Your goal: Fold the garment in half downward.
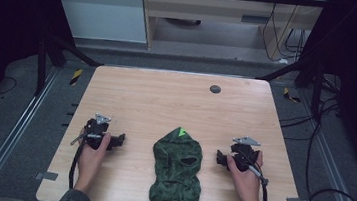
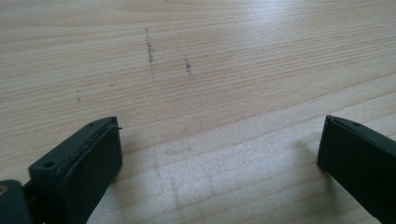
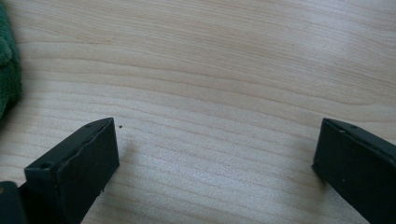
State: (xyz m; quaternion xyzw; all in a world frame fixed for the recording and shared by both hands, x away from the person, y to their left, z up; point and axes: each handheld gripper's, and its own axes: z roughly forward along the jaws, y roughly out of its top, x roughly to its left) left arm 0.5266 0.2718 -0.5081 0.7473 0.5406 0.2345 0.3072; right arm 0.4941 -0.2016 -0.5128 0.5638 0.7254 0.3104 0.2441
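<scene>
I see both hands low on the wooden table (image 1: 166, 99), forearms entering from the bottom edge. My left gripper (image 1: 121, 139) sits at lower left, jaws spread wide over bare wood, empty. My right gripper (image 1: 219, 157), at lower right, is equally wide and empty. Between the 2 lies a green knitted balaclava (image 1: 177, 168), lower centre, touching neither. No readable writing.

Light wood table (image 1: 166, 104), a dark round disc (image 1: 215, 89) near its far edge. Faint pencil-like marks (image 2: 150, 49) on the grain. Grey tape tabs (image 1: 46, 175) at both near corners. Beyond: carpet, pale cabinet (image 1: 211, 13), cables (image 1: 293, 39), yellow-black tape (image 1: 76, 76).
</scene>
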